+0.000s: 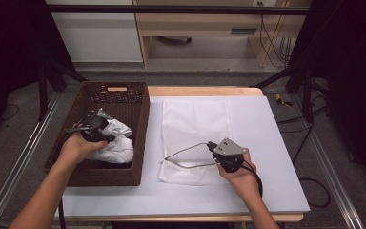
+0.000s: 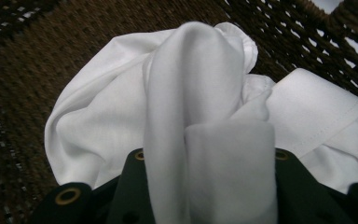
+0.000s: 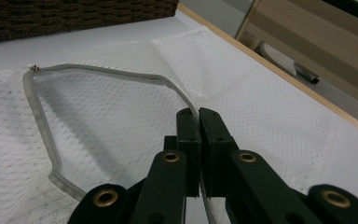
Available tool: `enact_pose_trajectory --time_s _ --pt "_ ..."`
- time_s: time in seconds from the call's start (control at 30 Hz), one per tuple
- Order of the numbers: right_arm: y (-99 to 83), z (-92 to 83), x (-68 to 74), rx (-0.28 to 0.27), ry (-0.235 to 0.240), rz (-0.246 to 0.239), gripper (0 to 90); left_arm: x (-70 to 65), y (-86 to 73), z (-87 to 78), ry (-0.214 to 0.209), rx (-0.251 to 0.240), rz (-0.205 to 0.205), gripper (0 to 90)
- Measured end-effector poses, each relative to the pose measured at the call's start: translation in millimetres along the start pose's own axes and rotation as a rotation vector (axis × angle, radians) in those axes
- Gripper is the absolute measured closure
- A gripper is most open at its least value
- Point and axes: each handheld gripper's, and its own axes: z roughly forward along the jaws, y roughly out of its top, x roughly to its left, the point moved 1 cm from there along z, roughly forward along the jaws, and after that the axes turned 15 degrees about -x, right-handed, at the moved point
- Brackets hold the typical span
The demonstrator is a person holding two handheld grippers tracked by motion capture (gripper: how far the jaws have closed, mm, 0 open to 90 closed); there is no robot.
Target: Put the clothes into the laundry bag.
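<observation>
White table (image 1: 276,191), bare strip along near edge & right side. R gripper (image 1: 208,144) clamped on mesh bag (image 1: 195,124) zip rim, mid-table, mouth held up. L gripper (image 1: 106,132) grips white cloth (image 1: 119,145) inside wicker basket (image 1: 140,119) at left edge. Grey floor, wood shelving beyond far edge.

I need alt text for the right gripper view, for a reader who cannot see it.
The right gripper has its black jaws shut on the grey zipper edge of a white mesh laundry bag, holding the bag's mouth open on the white table. A brown woven basket stands behind.
</observation>
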Motion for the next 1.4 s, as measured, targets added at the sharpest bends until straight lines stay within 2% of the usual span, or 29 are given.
enact_pose_trajectory --time_s 0.27,0.57,1.4 --pt "-0.8 2.3 0.7 0.007 0.004 -0.002 87.9 6.2 7.5 -22.7 0.030 -0.063 -0.002 69.3" --pt "-2.1 3.2 1.5 0.010 0.018 0.006 88.9 10.1 10.5 -43.6 0.040 -0.146 -0.039 69.3" --pt "-2.9 4.4 2.7 0.006 0.040 0.024 88.8 0.3 26.7 -69.8 0.044 -0.256 -0.024 69.2"
